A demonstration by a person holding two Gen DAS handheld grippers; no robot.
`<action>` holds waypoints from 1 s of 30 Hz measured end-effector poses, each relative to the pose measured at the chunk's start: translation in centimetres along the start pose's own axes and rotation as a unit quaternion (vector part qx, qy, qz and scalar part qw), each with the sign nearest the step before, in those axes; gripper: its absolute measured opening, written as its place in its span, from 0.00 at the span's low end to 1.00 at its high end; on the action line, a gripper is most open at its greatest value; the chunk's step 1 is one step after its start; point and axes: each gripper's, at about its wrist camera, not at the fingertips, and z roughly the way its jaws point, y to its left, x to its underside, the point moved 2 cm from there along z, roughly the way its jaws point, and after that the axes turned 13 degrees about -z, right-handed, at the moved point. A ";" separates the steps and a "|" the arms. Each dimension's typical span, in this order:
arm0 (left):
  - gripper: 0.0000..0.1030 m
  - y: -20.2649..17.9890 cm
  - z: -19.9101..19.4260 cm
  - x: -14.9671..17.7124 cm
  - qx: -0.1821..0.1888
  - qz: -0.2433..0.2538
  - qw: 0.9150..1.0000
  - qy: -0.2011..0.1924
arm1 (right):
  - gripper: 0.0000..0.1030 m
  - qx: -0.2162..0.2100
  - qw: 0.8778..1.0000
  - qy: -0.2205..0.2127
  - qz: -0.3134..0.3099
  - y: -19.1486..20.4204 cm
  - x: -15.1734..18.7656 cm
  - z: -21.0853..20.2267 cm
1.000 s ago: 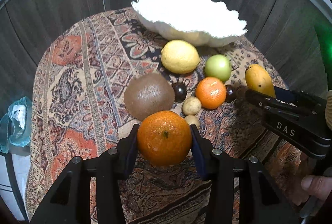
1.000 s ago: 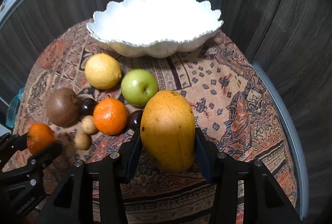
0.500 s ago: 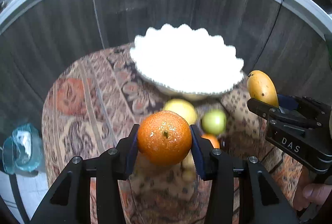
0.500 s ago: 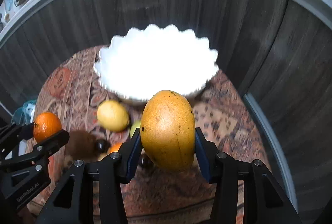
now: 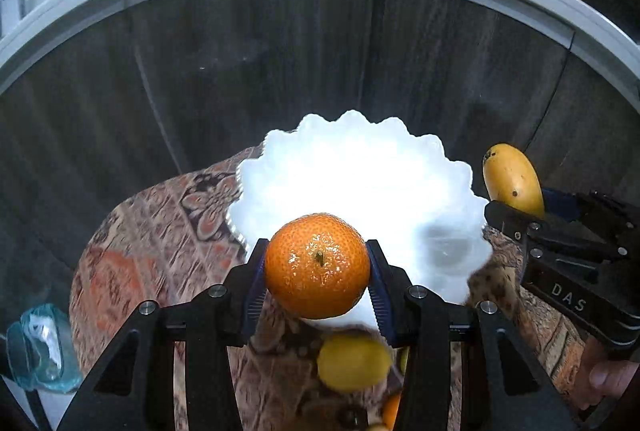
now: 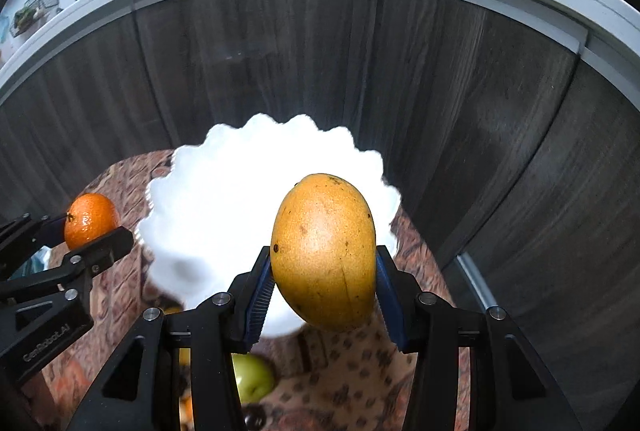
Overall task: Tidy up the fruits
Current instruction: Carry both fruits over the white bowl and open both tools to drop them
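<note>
My left gripper is shut on an orange mandarin, held in the air at the near edge of the white scalloped bowl. My right gripper is shut on a yellow mango, held upright in the air over the near right rim of the bowl. The mango and right gripper show at the right of the left wrist view. The mandarin and left gripper show at the left of the right wrist view. The bowl looks empty.
A lemon and a green apple lie on the patterned cloth below the grippers, with small dark and orange fruits partly hidden. Dark wood cabinet doors stand behind the bowl. A blue plastic bag sits at far left.
Both grippers have risen off the cloth with their fruits and moved forward toward the bowl. The fruits left on the cloth have dropped to the bottom of both views.
</note>
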 end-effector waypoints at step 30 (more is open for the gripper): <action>0.64 0.4 9.4 -0.4 -0.037 0.017 0.997 0.061 | 0.71 -0.041 0.996 0.082 -0.003 0.5 -1.3 11.4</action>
